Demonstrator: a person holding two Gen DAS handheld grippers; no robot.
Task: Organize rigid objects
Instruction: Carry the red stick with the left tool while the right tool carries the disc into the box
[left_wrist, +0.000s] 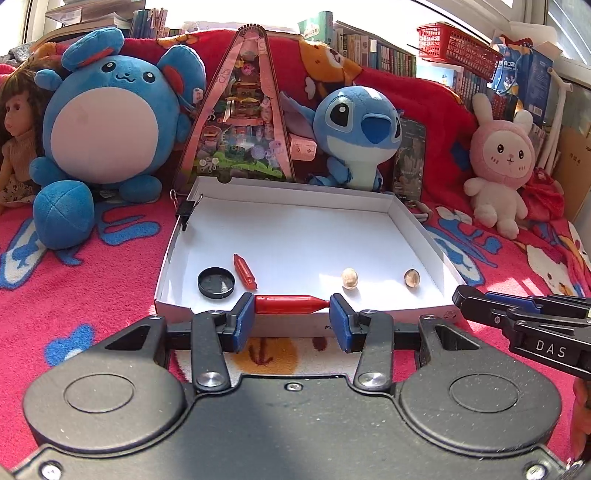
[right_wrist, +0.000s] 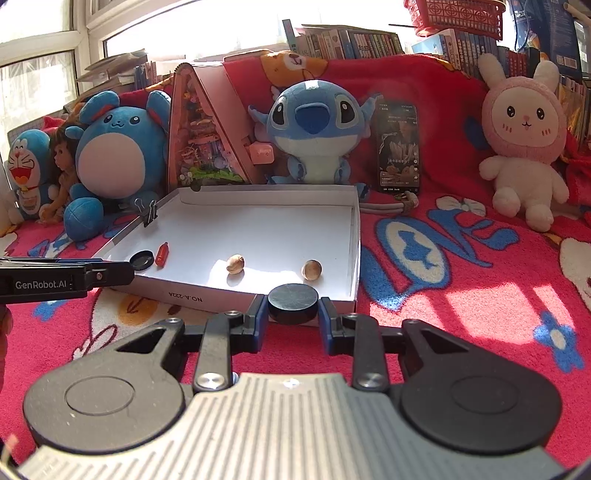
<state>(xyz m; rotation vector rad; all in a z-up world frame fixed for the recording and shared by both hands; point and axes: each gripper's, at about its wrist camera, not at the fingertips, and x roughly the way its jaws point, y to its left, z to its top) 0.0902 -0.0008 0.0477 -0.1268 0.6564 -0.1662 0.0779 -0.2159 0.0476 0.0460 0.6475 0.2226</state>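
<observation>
Grippers, one in each of a person's hands, hover at the near edge of a shallow white cardboard box tray (left_wrist: 417, 236) lying on a bright pink cartoon-print blanket (left_wrist: 92, 280) spread over a bed.

The left gripper (left_wrist: 292, 309) has its jaws clenched endwise on a red plastic pen-shaped capsule (left_wrist: 291, 303). The capsule lies crosswise between the blue pads, flat end against the left pad and pointed tip against the right pad, just above the tray's near wall.

The right gripper (right_wrist: 293, 313) has its jaws clenched on a black round plastic lid (right_wrist: 293, 302). The lid sits flat and level, pinched at its rim from both sides, at the tray's near right corner.

Inside the tray already lie a second black round lid (left_wrist: 216, 283) and a second red capsule (left_wrist: 244, 272), just beside each other near the left wall. Two pale brown nuts (left_wrist: 349, 278) rest apart on the right half.

The step in hand appears to be carrying like to like. To do it well, the left hand should carry the capsule farther in and leftwards, then lower it close to the tray floor before releasing, since an endwise grip can let it roll. The right hand should keep the lid level and cross left only once the other gripper is clear, as the two sit close together.

Plush toys stand beyond the tray.
</observation>
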